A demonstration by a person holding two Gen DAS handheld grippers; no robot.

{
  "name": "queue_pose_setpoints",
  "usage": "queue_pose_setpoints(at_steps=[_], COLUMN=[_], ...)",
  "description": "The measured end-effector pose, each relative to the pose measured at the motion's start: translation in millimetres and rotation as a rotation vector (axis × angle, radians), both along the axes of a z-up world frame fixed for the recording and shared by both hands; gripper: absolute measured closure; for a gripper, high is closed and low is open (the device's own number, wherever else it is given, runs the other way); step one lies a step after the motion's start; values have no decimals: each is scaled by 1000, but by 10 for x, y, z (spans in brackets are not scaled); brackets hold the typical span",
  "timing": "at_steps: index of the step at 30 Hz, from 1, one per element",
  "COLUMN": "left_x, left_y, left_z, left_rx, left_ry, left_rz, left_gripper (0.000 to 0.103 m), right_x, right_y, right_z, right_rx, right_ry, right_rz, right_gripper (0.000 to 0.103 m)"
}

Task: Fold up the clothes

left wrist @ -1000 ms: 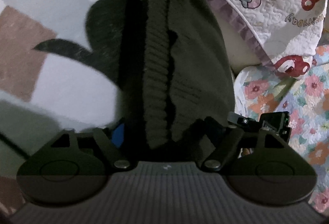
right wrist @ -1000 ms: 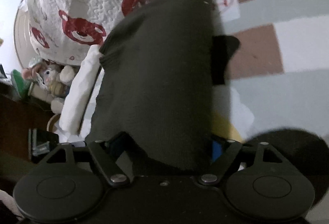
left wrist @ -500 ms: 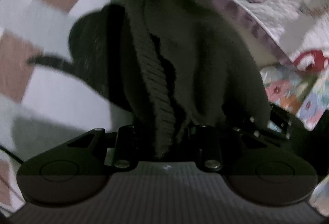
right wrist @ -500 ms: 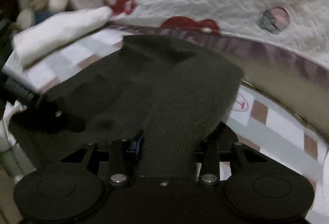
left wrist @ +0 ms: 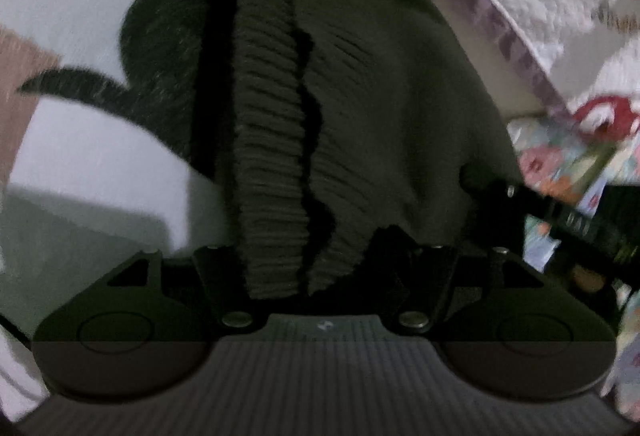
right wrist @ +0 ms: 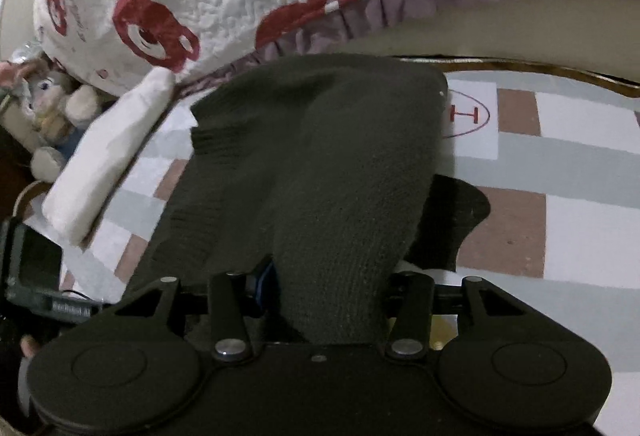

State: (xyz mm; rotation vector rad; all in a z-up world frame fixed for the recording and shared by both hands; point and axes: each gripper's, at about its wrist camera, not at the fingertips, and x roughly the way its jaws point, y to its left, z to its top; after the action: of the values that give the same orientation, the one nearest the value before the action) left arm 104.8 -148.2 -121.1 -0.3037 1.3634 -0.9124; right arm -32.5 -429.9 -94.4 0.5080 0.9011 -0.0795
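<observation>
While both jaws pinch the dark knit sweater, we carry its fold; next, lay it flat on the bed.

The left tongs point forward along their camera's view, their two black linkage arms drawn in close together and clamped on a bunched, ribbed edge of a dark knitted garment. The right tongs are likewise closed, pinching a thick fold of the same garment between their fingers. In the left wrist view, the right tongs appear at the right edge, just beside the garment. The person's hands are not clearly visible.
</observation>
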Motion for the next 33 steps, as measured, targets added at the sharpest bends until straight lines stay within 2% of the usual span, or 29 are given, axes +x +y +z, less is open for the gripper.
queue_pose_setpoints(at_steps=[1, 2, 3, 4, 6, 10, 14, 16, 19, 20, 21, 22, 23, 25, 26, 28, 30, 32, 33], left_x=[-29, -57, -85, -115, -158, -144, -87, -56, -72, -77, -82, -87, -92, -106, -147, -171, -192, -157, -177], left_y=[-15, -26, -7, 21, -1, -31, 17, 13, -31, -45, -60, -74, -89, -118, -135, -129, -118, -3, 62], left_z=[26, 52, 79, 107, 157, 172, 112, 72, 123, 140, 157, 174, 191, 231, 302, 427, 559, 796, 912], left_rx=[10, 19, 14, 13, 34, 47, 27, 19, 27, 29, 32, 34, 37, 43, 58, 79, 98, 83, 80], left_ry=[-34, -68, -97, -121, -166, -165, -118, -99, -145, -161, -176, -192, -207, -243, -298, -338, -375, -353, -389], left_rz=[-8, -15, -15, -13, -14, -5, 24, 34, 2, -8, -19, -29, -40, -62, -83, -101, -119, -131, -152], left_gripper=[48, 60, 66, 68, 68, 67, 64, 61, 52, 51, 52, 56, 68, 73, 74, 74, 75, 75, 75], right_x=[10, 17, 24, 33, 44, 102, 239, 315, 418, 459, 486, 513, 540, 526, 519, 441, 264, 141, 86], right_y=[-8, -33, -59, -99, -182, -346, -418, -433, -578, -636, -636, -635, -634, -431, -328, -99, 165, 417, 523], right_z=[10, 9, 9, 1, -29, -117, -278, -360, -469, -522, -539, -555, -571, -359, -252, -38, 230, 506, 635], right_rx=[1, 17, 33, 52, 100, 160, 159, 159, 235, 275, 273, 271, 268, 141, 77, -15, -112, -155, -149], right_ry=[4, 5, 6, 9, 21, 43, 81, 93, 64, 59, 53, 48, 42, 1, -20, -79, -136, -144, -162], right_rz=[-3, -7, -11, -22, -36, -53, -28, -20, -38, -47, -45, -42, -39, 21, 52, 90, 73, 29, 26], right_gripper=[49, 48, 48, 47, 45, 39, 36, 30, 24, 24, 25, 32, 42, 53, 56, 59, 60, 60, 60])
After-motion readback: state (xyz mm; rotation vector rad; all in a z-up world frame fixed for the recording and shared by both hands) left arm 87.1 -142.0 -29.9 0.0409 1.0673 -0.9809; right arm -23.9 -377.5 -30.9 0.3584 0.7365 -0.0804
